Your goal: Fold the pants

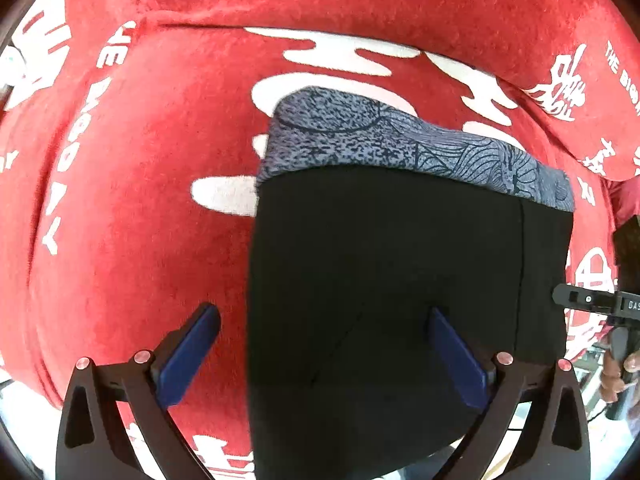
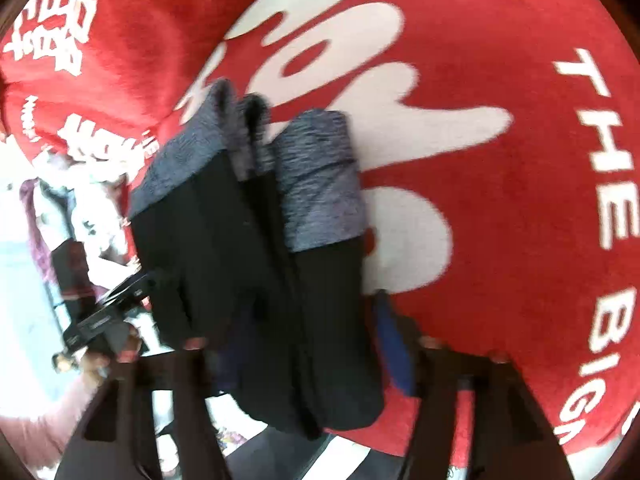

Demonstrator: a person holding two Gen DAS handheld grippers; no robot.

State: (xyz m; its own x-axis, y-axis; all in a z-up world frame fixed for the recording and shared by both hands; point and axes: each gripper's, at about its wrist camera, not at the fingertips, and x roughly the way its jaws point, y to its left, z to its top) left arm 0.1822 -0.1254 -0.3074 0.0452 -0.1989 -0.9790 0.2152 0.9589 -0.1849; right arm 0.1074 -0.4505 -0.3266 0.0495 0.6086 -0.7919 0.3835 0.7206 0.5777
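The pants (image 1: 400, 272) are black with a grey-blue patterned band and lie folded into a compact stack on the red blanket (image 1: 132, 184). My left gripper (image 1: 324, 316) is open, its blue pads (image 1: 188, 352) straddling the stack's left edge near its front end. In the right wrist view the folded pants (image 2: 256, 264) show several stacked layers. My right gripper (image 2: 304, 332) is open around the stack's near end; one blue pad (image 2: 394, 344) shows on the right, the other is hidden behind cloth. This view is blurred.
The red blanket with white lettering (image 2: 500, 80) covers the whole surface. The right gripper's body and hand (image 1: 616, 320) show at the left view's right edge. The left gripper and hand (image 2: 104, 320) show at the right view's left edge. Floor lies beyond the blanket's near edge (image 2: 36, 240).
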